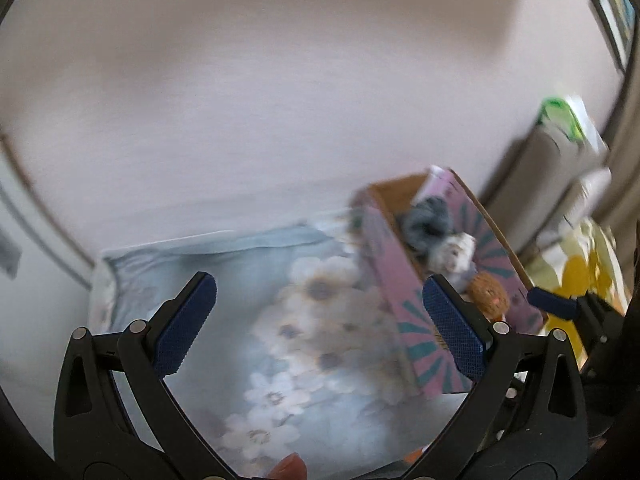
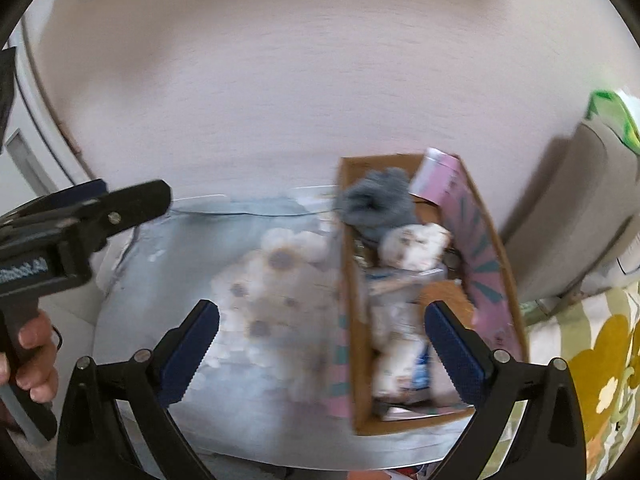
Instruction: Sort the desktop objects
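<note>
A pink box [image 1: 384, 268] with a cardboard inside stands on the flower-print blue cloth [image 1: 248, 280]. It holds a grey fluffy item [image 2: 376, 204], a white plush [image 2: 416, 244], an orange-brown round thing [image 1: 488, 292] and blurred packets. My left gripper [image 1: 320, 326] hangs open over the cloth, left of the box, with nothing between its blue pads. My right gripper [image 2: 324, 354] is open and empty too; its right pad [image 2: 456, 352] lies over the box's near end. In the left wrist view one blue pad [image 1: 554, 304] of the right gripper shows beyond the box.
A pale wall [image 2: 320, 80] rises behind the table. Right of the box sits a grey cushioned seat [image 2: 580, 208] with a green-and-white packet [image 2: 612, 120] on top, and a yellow-flowered fabric [image 2: 600, 360]. A hand [image 2: 32, 360] holds the left gripper's handle at the left edge.
</note>
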`<state>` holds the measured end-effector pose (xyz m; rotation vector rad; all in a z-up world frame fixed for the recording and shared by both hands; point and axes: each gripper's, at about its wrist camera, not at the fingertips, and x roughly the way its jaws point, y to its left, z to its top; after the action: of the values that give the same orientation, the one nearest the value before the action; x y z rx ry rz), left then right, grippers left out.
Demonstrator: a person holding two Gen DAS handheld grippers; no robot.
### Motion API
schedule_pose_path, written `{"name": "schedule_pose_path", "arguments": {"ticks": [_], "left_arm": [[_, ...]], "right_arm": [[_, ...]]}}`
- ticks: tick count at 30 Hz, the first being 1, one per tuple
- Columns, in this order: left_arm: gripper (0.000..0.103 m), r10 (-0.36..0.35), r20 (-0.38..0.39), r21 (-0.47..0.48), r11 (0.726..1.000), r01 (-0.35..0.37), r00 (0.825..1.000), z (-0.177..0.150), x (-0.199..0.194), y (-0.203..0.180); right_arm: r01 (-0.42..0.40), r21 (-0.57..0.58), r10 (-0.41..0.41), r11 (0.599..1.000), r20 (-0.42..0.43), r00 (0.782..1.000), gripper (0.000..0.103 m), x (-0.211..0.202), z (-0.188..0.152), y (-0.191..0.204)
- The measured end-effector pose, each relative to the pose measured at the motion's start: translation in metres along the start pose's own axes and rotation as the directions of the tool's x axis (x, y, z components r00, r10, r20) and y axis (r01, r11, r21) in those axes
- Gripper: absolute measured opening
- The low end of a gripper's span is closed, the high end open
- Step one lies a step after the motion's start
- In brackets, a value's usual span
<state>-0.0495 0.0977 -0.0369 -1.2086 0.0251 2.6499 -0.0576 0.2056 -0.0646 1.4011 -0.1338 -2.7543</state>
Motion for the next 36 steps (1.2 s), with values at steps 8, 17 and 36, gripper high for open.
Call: {"name": "schedule_pose_path", "arguments": {"ticks": [8, 17, 36], "left_arm": [[0.103, 0.120, 0.052, -0.099, 0.989, -0.114, 0.991, -0.018, -0.040, 0.058], [0.103, 0.172, 0.055, -0.217, 0.964, -0.157, 0.983, -0.039, -0.055, 0.099], [0.103, 0.139, 0.022, -0.165, 0.977, -0.134, 0.990, -0.037, -0.040, 0.088]], "right_arm": [[0.035, -0.046, -0.035, 0.998, -0.003, 0.999, 0.102, 0.008, 0.004, 0.060], [0.008, -0.085, -0.008, 0.996, -0.001, 1.000, 0.102, 0.017, 0.002, 0.092], [0.027, -0.044, -0.027, 0.999, -0.001, 1.000, 0.102, 0.016, 0.000, 0.089]]}}
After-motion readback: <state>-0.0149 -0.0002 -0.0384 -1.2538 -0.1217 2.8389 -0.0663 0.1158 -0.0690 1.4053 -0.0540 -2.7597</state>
